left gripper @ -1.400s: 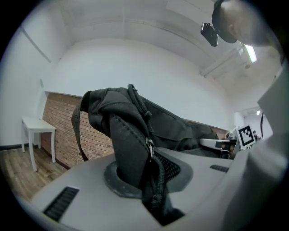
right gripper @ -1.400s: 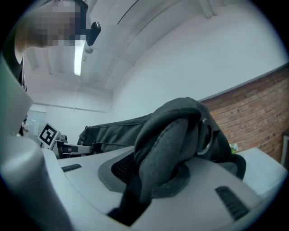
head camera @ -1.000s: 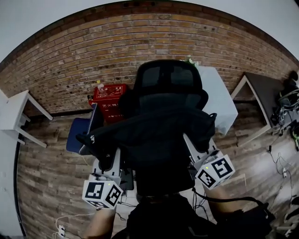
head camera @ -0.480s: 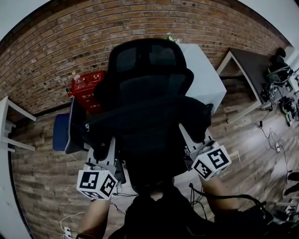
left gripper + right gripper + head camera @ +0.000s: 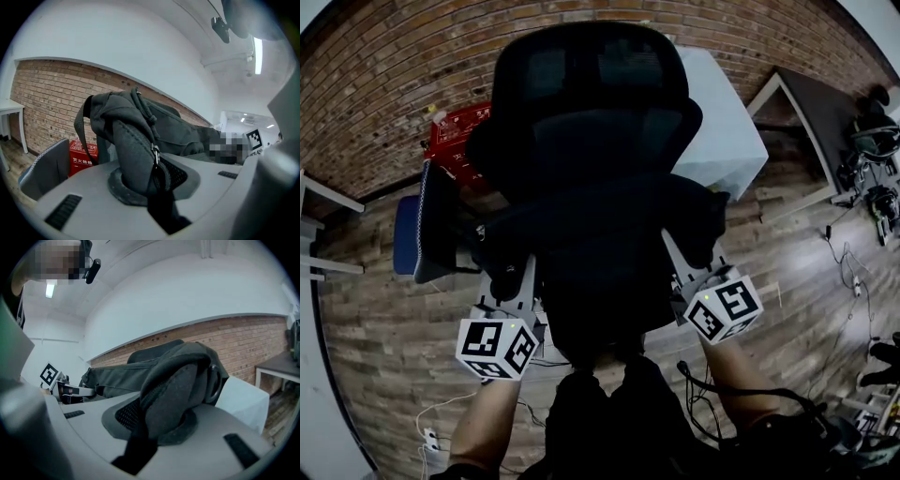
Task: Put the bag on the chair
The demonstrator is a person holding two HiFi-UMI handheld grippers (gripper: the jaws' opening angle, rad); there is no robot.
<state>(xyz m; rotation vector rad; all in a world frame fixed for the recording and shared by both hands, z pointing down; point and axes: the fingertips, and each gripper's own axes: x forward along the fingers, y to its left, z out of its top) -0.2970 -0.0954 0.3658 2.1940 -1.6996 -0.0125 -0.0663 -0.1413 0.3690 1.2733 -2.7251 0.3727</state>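
Observation:
A dark grey bag [image 5: 600, 234] hangs stretched between my two grippers, in front of a black mesh-backed office chair [image 5: 591, 84]. My left gripper [image 5: 510, 281] is shut on the bag's left end, and the zippered fabric [image 5: 136, 150] fills its jaws [image 5: 140, 187]. Over at the bag's right end my right gripper [image 5: 688, 261] is shut too, with a thick fold of the bag [image 5: 178, 385] pinched in its jaws [image 5: 154, 427]. The bag hides the chair's seat in the head view. The chair's back [image 5: 154, 350] rises behind the bag.
A red box [image 5: 455, 141] and a blue-cushioned chair [image 5: 408, 234] stand left of the office chair by the brick wall [image 5: 384, 75]. A white-covered table [image 5: 722, 122] and a dark table [image 5: 811, 103] stand at the right. Cables [image 5: 853, 281] lie on the wood floor.
Both grippers have carried the bag closer to the office chair, which now looms larger and fills the middle of the head view. Neither grip on the bag has changed.

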